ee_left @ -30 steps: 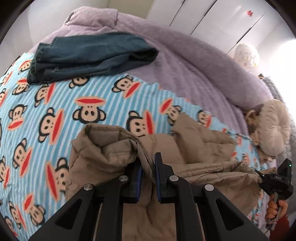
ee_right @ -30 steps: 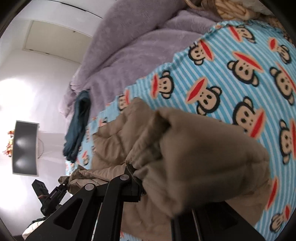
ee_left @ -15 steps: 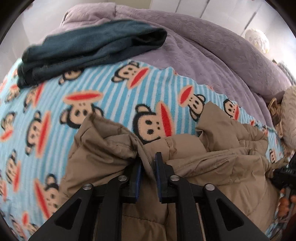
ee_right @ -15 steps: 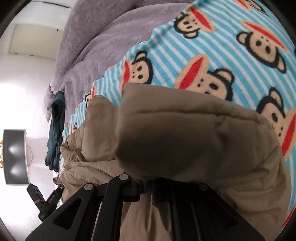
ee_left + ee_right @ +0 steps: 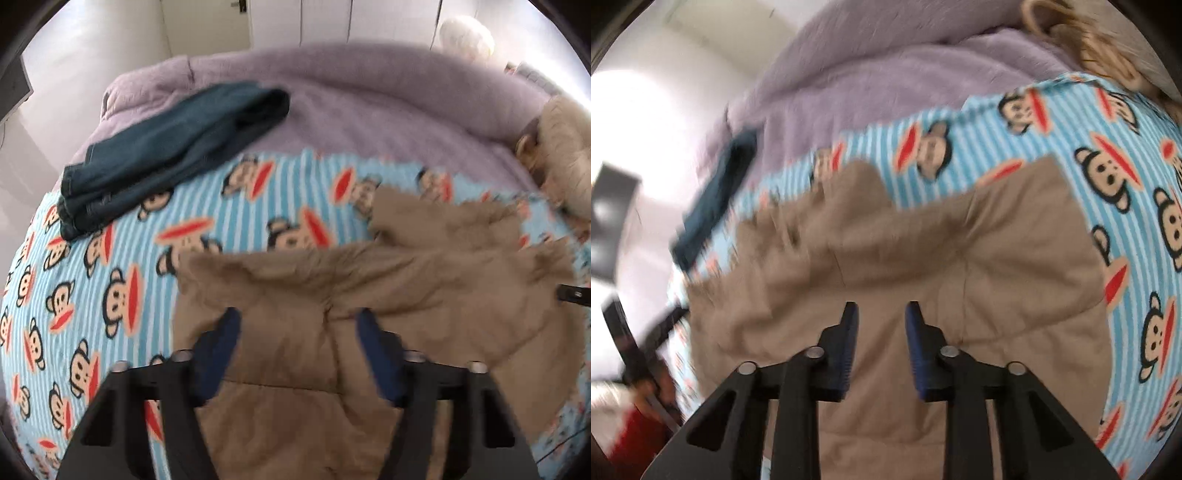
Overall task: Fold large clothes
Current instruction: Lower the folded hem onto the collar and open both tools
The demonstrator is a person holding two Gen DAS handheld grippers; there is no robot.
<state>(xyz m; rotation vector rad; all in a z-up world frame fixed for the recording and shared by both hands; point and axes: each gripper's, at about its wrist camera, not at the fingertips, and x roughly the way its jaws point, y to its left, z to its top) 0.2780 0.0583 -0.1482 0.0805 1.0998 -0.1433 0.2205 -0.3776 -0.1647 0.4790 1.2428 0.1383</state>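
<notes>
A tan padded jacket [image 5: 424,280] lies folded over on the blue striped monkey-print blanket [image 5: 122,288]. My left gripper [image 5: 297,325] hangs open just above the jacket's left part, holding nothing. The jacket also shows in the right wrist view [image 5: 960,258]. My right gripper [image 5: 880,314] is open above its right part, with nothing between the blue pads. Both views are blurred by motion.
Folded dark blue jeans [image 5: 166,147] lie at the far left of the bed on a purple fleece blanket [image 5: 369,99]. A cream round cushion [image 5: 565,155] sits at the far right. White wardrobe doors [image 5: 351,22] stand behind the bed.
Both grippers were shut on folds of the jacket; now both have opened and let go. The jacket has dropped flatter on the blanket and both grippers have pulled back.
</notes>
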